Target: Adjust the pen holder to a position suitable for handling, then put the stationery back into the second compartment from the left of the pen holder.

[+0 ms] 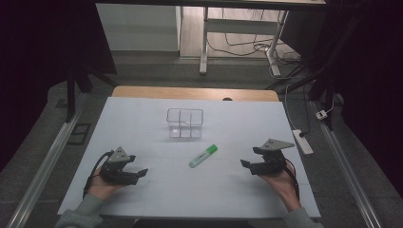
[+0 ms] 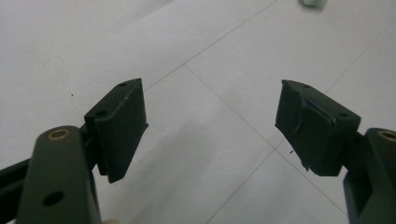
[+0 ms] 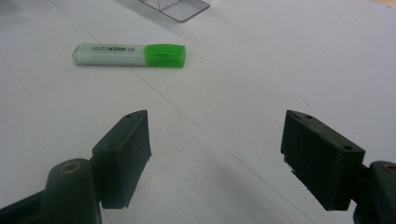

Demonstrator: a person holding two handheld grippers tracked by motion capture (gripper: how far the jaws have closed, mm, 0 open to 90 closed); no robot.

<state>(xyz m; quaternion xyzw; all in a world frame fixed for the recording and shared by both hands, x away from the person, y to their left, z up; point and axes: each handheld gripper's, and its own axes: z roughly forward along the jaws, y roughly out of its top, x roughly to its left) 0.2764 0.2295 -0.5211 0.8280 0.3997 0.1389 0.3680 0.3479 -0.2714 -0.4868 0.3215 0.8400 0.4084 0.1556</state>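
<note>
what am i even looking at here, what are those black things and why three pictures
There is no robot here. A person sits at a white table and holds a hand-operated tool in each hand: the left gripper and the right gripper. Each has two black jaws that can pinch things.

The high view comes from a fixed camera above the person, looking down on the table. The other two come from small cameras riding on each gripper, looking out between its own jaws.

On the table lie a green highlighter, flat between the grippers, and beyond it a clear plastic container with dividers. Both grippers are open and hold nothing.
</note>
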